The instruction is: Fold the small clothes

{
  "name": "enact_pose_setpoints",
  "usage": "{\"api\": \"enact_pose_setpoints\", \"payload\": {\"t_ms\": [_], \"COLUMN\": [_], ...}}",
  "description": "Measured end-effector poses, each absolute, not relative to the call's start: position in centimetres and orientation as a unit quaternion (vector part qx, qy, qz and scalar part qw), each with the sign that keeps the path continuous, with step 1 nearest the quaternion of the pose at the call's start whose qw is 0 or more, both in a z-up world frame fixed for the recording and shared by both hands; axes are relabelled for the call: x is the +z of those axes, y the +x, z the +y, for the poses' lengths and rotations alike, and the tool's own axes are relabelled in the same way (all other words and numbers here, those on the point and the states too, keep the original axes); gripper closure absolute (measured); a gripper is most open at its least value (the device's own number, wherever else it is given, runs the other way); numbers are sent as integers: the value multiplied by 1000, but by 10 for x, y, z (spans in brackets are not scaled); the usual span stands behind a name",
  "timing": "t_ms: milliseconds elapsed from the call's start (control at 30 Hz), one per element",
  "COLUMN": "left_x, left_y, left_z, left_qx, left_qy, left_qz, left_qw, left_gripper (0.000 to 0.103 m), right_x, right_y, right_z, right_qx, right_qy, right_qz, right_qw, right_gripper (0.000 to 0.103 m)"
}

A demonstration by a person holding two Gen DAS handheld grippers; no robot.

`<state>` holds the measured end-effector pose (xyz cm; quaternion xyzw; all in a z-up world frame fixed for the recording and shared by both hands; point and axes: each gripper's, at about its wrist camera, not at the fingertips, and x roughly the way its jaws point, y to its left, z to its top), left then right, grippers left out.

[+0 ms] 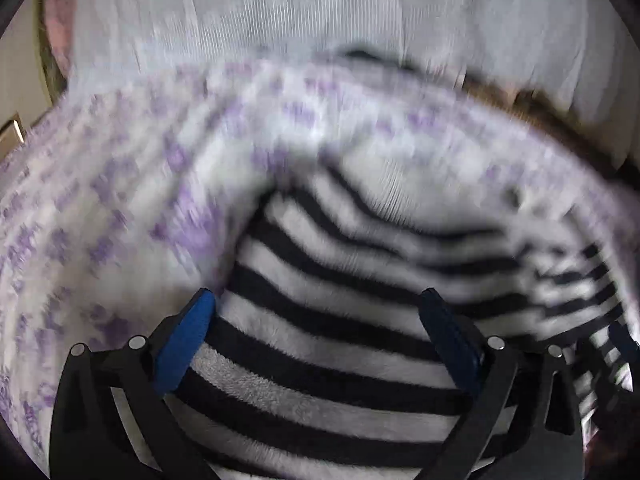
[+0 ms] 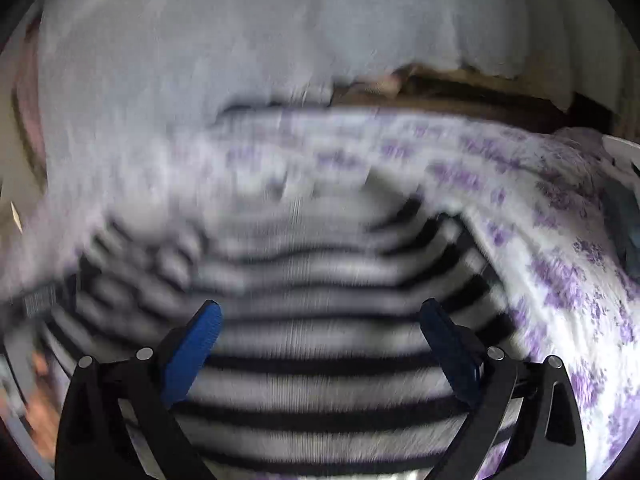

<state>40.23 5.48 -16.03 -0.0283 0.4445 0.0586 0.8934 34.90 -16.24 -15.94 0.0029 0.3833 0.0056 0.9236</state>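
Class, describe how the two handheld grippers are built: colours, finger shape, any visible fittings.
Both the left gripper and right gripper look alike: black angular frames with open cut-outs, round silver pivot bolts, and two flat fingers faced with blue pads. No cables or markings show.

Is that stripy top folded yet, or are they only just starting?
Nothing looks folded yet. The striped garment lies rumpled on the purple-flowered sheet. In hand: the left hand-held gripper and right hand-held gripper are both open over its stripes, gripping nothing. Grasping, folding and flattening all seem left. The pictures are blurred.
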Motion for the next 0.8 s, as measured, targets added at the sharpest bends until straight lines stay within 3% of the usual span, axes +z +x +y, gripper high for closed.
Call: {"api": "enact_pose_setpoints", "payload": {"t_ms": [133, 267, 433, 700, 800], "left_x": [-155, -134, -157, -133, -160], "left_y": [395, 364, 355, 347, 368], "left_z": [37, 28, -10, 22, 12], "left_qx": [81, 32, 5, 12, 39], "left_qy": [32, 14, 88, 7, 56], "left_qz": [422, 393, 407, 368, 419], "left_qw": [902, 919, 909, 930, 905], "left_gripper": [4, 4, 4, 4, 4], "right_x": [-152, -140, -160, -126, -151], "right_y": [344, 327, 328, 308, 330], "right_z": [-172, -186, -173, -189, -194], "right_qx": [7, 3, 15, -6, -7], "right_qy": [24, 52, 13, 36, 38], "right_qz": [369, 348, 391, 299, 362], "right_qw": [929, 936, 920, 953, 931], "right_gripper": [3, 3, 3, 3, 3]}}
